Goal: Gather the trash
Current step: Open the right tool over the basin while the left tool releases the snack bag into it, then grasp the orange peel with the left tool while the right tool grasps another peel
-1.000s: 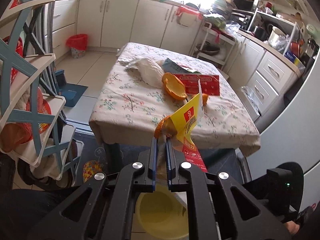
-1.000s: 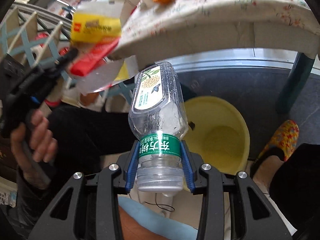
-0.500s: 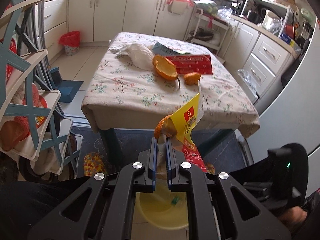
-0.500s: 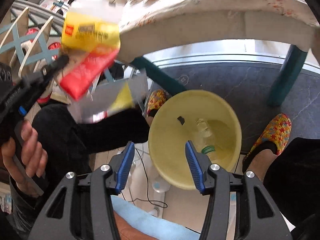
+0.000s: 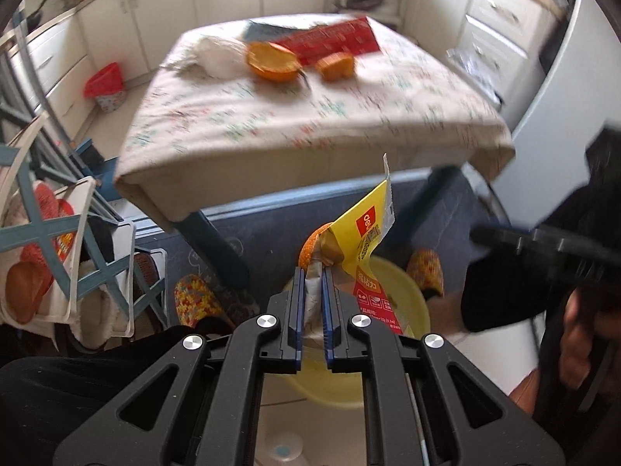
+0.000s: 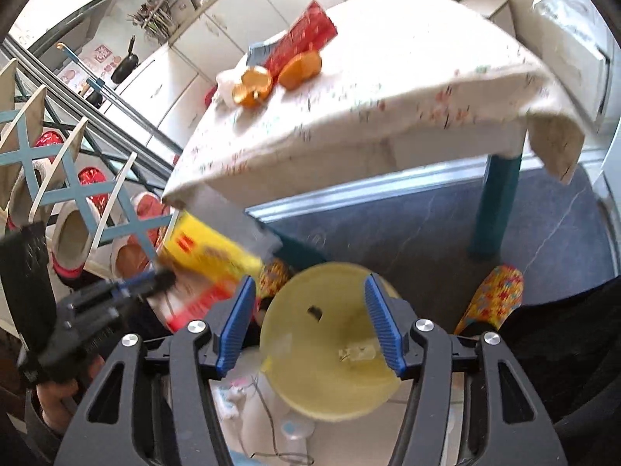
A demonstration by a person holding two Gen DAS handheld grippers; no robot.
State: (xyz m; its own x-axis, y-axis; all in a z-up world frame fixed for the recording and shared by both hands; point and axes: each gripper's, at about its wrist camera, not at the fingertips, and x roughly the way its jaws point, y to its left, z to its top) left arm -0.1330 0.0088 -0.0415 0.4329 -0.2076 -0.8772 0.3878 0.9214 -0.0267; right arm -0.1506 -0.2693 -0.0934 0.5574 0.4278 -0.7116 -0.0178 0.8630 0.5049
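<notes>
While the left gripper [image 5: 312, 272] jaws stay clamped on the yellow wrapper [image 5: 363, 233] above the yellow bin [image 6: 330, 349], the right gripper [image 6: 310, 310] jaws are opening, empty; a bottle [image 6: 359, 353] lies inside, orange peels [image 6: 271, 77] and red packet [image 6: 302, 39] remain on the bench [image 6: 388, 97]

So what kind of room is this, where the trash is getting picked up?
Most likely a home kitchen. White cupboards and drawers line the walls, a small table with a flowery cloth holds orange peels, and a frying pan hangs on the wall.
</notes>
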